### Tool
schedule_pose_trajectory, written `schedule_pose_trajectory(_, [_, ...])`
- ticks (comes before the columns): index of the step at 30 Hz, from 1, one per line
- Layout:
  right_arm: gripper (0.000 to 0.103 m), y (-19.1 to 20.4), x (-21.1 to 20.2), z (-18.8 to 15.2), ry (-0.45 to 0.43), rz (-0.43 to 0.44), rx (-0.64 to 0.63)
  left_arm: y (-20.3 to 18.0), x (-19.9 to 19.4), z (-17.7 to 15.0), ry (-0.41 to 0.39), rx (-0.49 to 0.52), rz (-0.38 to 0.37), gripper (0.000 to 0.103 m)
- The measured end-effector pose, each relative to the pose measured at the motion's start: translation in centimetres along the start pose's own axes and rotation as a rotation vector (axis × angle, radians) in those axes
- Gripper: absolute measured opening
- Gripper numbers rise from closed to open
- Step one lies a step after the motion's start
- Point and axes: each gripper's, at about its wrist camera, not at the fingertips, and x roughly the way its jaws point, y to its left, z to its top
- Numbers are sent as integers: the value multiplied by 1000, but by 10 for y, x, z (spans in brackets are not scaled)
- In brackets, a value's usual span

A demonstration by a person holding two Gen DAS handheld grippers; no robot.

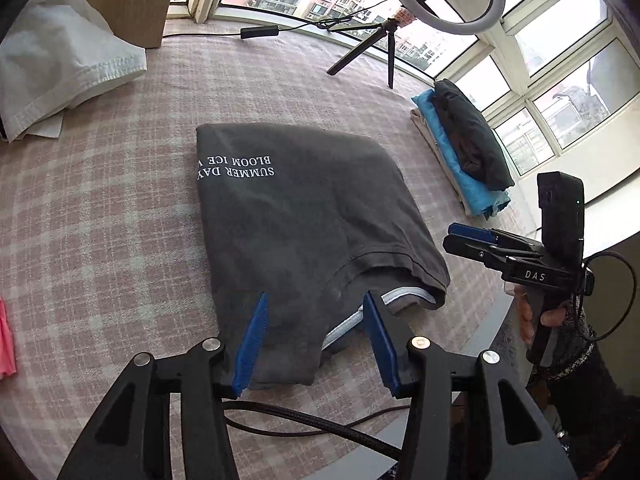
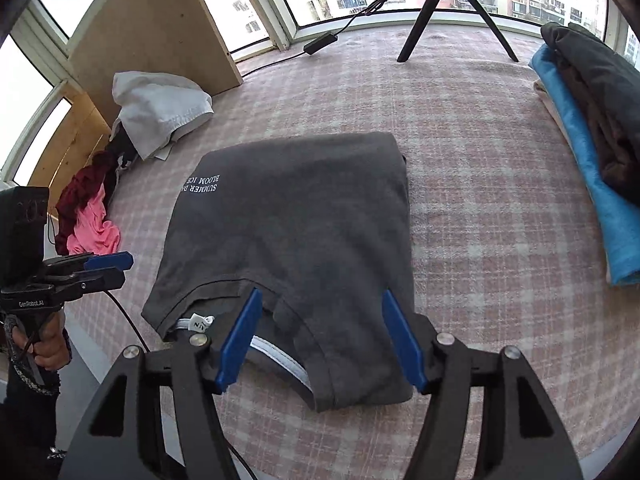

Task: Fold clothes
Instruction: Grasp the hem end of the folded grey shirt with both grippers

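A dark grey T-shirt (image 1: 304, 208) (image 2: 292, 220) with white lettering lies folded into a rectangle on the pink checked cloth (image 1: 112, 220) (image 2: 480, 220). Its collar, with a white inner band, faces me at the near edge. My left gripper (image 1: 315, 298) hovers open over the near left part of the shirt, and its blue pads grip nothing. My right gripper (image 2: 322, 294) stands open above the collar end, also with nothing pressed between its pads. From the side, each tool shows in the other's view, held by a hand: the right gripper (image 1: 454, 236) and the left gripper (image 2: 124, 266).
A stack of folded clothes (image 1: 464, 148) (image 2: 592, 128), dark on blue, lies at the right. A crumpled white garment (image 1: 60, 64) (image 2: 160, 112) and pink and dark red clothes (image 2: 90, 216) lie at the left. A ring-light tripod (image 1: 380, 44) (image 2: 452, 8) stands by the window, beside a wooden panel (image 2: 148, 28).
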Motion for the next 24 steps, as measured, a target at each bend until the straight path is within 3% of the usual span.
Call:
schedule_pose_trajectory(4, [43, 26, 18, -15, 39, 73, -41, -9, 26, -10, 49, 44, 32, 45])
schedule_pose_trajectory(9, [43, 54, 57, -36, 169, -1, -184, 7, 42, -19, 107, 5, 61, 44])
schedule_pose_trajectory(12, [43, 54, 39, -34, 117, 0, -198, 16, 17, -17, 44, -37, 17, 45])
schedule_pose_trajectory(14, [49, 39, 20, -22, 56, 3, -149, 30, 0, -11, 1, -88, 2, 50])
schedule_pose_trajectory(16, [67, 17, 8, -8, 4, -16, -84, 51, -5, -3, -10, -176, 4, 57])
schedule_pose_trajectory(19, [69, -26, 9, 13, -3, -27, 43, 77, 0, 8, 3, -289, 10, 57])
schedule_pose_trajectory(24, [69, -67, 34, 39, 44, -31, 127, 84, 29, 27, 49, -313, -4, 57])
